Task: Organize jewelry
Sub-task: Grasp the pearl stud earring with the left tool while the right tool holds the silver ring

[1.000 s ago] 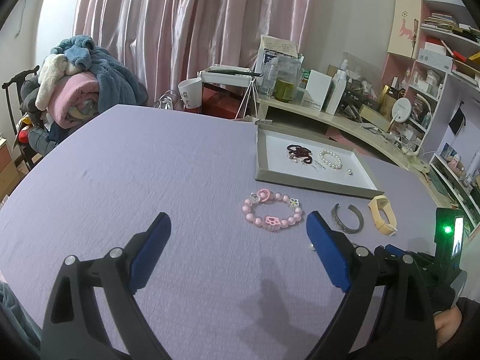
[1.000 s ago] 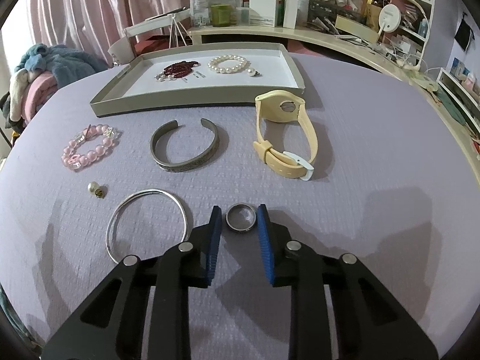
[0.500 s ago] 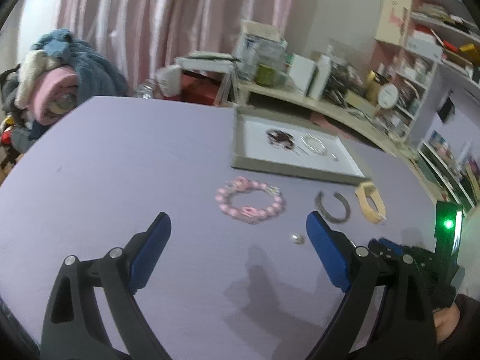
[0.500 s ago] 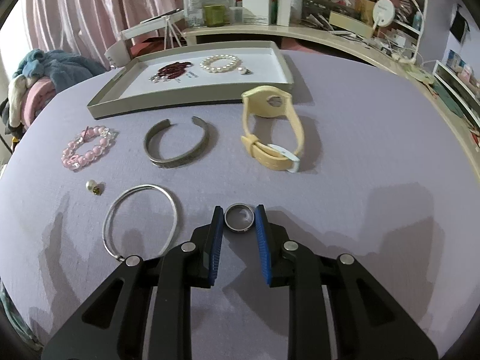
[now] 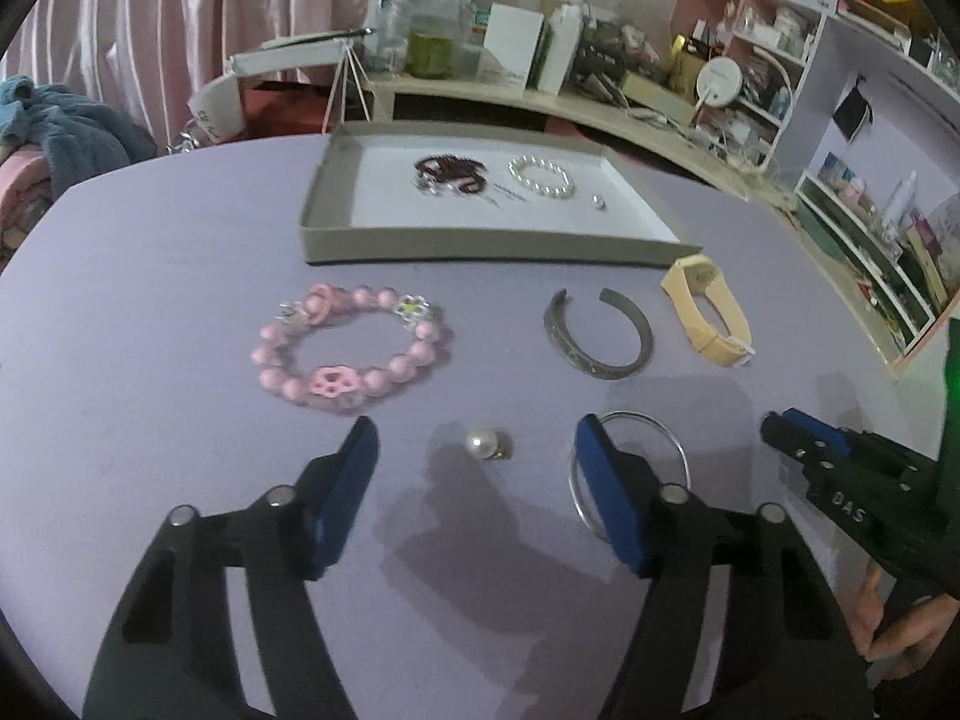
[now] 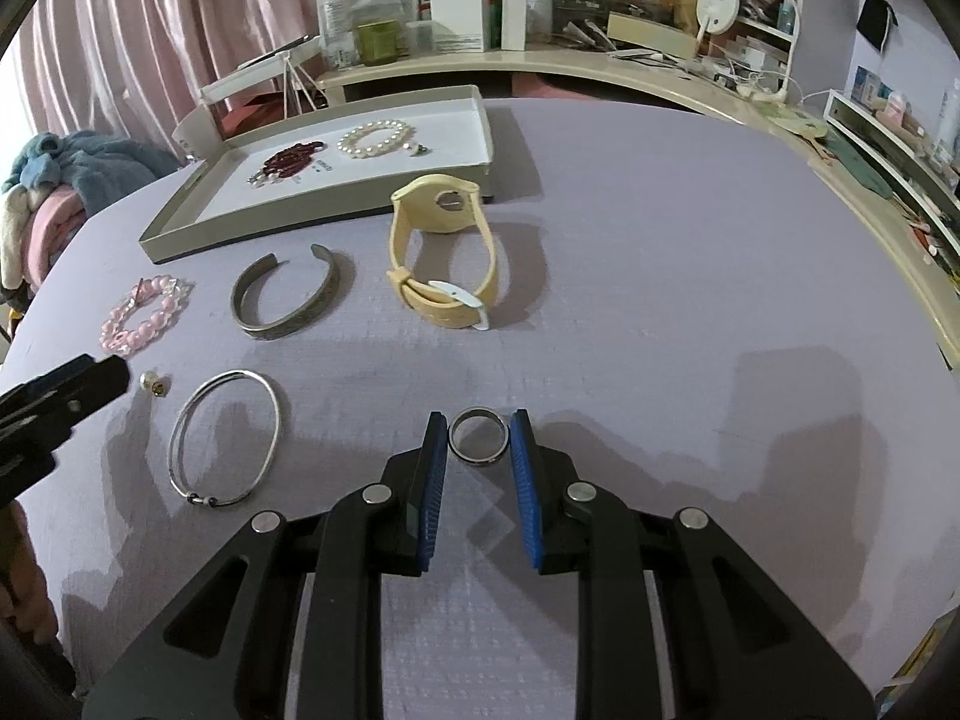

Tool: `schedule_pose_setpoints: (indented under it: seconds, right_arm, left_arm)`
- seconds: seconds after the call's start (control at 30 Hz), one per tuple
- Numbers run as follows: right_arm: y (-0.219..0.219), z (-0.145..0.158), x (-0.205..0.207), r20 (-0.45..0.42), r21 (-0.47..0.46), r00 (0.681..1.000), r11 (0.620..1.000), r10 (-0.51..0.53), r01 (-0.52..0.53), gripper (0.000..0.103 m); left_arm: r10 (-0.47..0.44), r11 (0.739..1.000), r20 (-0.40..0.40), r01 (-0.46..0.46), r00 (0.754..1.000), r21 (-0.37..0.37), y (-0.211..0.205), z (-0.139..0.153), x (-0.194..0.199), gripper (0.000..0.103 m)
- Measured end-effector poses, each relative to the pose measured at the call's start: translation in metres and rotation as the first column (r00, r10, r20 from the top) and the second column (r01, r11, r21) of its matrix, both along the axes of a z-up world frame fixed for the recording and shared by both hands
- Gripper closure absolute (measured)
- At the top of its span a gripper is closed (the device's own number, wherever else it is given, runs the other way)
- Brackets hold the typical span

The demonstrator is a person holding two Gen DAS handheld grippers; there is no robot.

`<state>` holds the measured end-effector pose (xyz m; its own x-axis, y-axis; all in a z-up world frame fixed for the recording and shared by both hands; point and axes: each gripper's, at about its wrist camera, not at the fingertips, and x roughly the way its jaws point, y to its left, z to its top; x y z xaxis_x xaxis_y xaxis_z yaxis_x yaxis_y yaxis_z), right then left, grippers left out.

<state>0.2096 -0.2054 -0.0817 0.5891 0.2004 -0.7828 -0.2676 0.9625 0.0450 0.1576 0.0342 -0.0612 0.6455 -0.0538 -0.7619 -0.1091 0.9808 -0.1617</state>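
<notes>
My left gripper (image 5: 477, 441) is open, its fingers on either side of a pearl earring (image 5: 483, 443) on the purple table. My right gripper (image 6: 478, 429) is shut on a small silver ring (image 6: 478, 435) that rests at the table surface. The grey tray (image 5: 480, 239) at the back holds a dark red beaded piece (image 5: 449, 171), a pearl bracelet (image 5: 540, 177) and a small earring. Loose on the table lie a pink bead bracelet (image 5: 348, 348), a grey cuff (image 5: 600, 336), a thin silver bangle (image 6: 225, 438) and a yellow watch band (image 6: 444, 258).
A cluttered beige shelf (image 6: 540, 57) with boxes and bottles runs behind the table. A pile of clothes (image 6: 48, 180) sits at the far left. The right gripper's body (image 5: 852, 480) shows at the right of the left wrist view.
My left gripper has moved forward and right, from far back to straddling the pearl earring. My right gripper's fingers have closed onto the ring.
</notes>
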Motion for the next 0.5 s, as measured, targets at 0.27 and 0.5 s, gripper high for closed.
schedule_pose_setpoints:
  seconds: [0.27,0.5]
  right_arm:
    - [-0.006,0.001,0.001,-0.002,0.005,1.0,1.0,-0.019,0.019,0.08]
    - [-0.007,0.001,0.003,-0.005,0.011,1.0,1.0,-0.023,0.023,0.08]
  left_arm:
    - [-0.01,1.0,-0.032,0.011,0.999,0.018,-0.006,-0.007,0.018,0.061]
    - [0.004,1.0,-0.055,-0.002,0.999,0.024,-0.004,-0.012,0.021,0.064]
